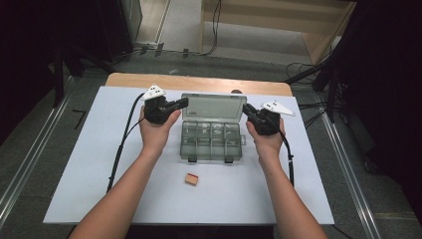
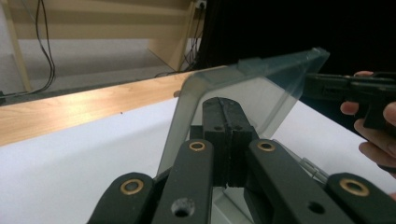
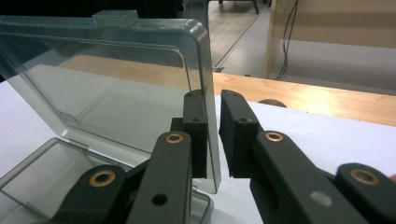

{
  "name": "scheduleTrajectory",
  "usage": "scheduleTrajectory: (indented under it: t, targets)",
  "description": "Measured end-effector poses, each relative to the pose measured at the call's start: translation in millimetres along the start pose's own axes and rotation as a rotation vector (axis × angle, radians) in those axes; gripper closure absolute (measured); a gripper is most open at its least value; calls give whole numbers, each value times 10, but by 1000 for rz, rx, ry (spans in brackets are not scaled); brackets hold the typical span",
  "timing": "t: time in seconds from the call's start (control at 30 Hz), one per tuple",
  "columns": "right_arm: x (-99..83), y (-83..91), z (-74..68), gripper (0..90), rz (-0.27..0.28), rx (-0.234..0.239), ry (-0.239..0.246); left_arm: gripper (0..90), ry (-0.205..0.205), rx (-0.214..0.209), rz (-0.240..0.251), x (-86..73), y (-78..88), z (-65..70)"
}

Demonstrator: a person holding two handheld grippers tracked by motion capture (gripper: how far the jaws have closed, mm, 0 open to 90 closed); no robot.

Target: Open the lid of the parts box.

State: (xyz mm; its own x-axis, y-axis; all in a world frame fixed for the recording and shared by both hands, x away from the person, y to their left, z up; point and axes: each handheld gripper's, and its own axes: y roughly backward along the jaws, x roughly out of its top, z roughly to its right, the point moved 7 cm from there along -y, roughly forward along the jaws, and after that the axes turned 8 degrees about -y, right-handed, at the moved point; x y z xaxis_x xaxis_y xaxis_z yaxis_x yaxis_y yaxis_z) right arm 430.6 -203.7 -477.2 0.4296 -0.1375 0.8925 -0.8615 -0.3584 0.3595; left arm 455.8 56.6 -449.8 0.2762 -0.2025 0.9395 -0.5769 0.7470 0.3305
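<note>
Organizer box open at mid-table, lid raised between two grippers

Organizer box [image 1: 211, 139], of smoky clear plastic, lies at the middle of the white table [image 1: 99, 169], its long axis running left to right. Its two latches face the person; the hinge is on the far side. The lid [image 1: 214, 106] stands raised and tilted back from the hinge. The tray is split into small compartments (their contents are too small to make out). A small tan block [image 1: 192, 179] lies on the table near the box, on the person's side. Left gripper [image 1: 180, 104] meets the lid's left edge; in the left gripper view its jaws are pressed together beside the lid [image 2: 243, 93], and whether they pinch it cannot be told. Right gripper [image 3: 214, 135] straddles the lid's right edge [image 3: 205, 93], jaws slightly apart with a gap on one side.
</note>
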Motion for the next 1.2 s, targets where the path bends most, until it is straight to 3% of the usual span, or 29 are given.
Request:
scheduleTrajectory:
  t: [0.23,0.43,0.5,0.63,0.73,0.93,0.97,1.13,1.2]
  targets:
    - [15,-30,-10,850,-3,-3,-21,728,-51,-64,14,-114,95,68]
    - [27,-46,2,850,-13,7,-45,555,-7,-61,46,-230,195,-50]
    - [31,-52,1,850,-16,2,-45,445,22,-66,47,-241,186,-87]
    - [38,-70,8,851,-18,2,-52,100,42,-34,25,-265,140,-153]
    - [48,-89,17,852,-24,2,-55,2,56,-40,-11,-308,75,-192]
    - [63,-127,35,854,-28,7,-68,11,79,16,-69,-401,-85,-290]
    - [65,-133,40,854,-27,9,-70,60,77,20,-71,-410,-106,-289]
    - [75,-158,54,854,-33,11,-78,471,66,50,-111,-445,-190,-294]
    - [81,-170,61,854,-37,14,-78,563,46,48,-122,-447,-219,-281]
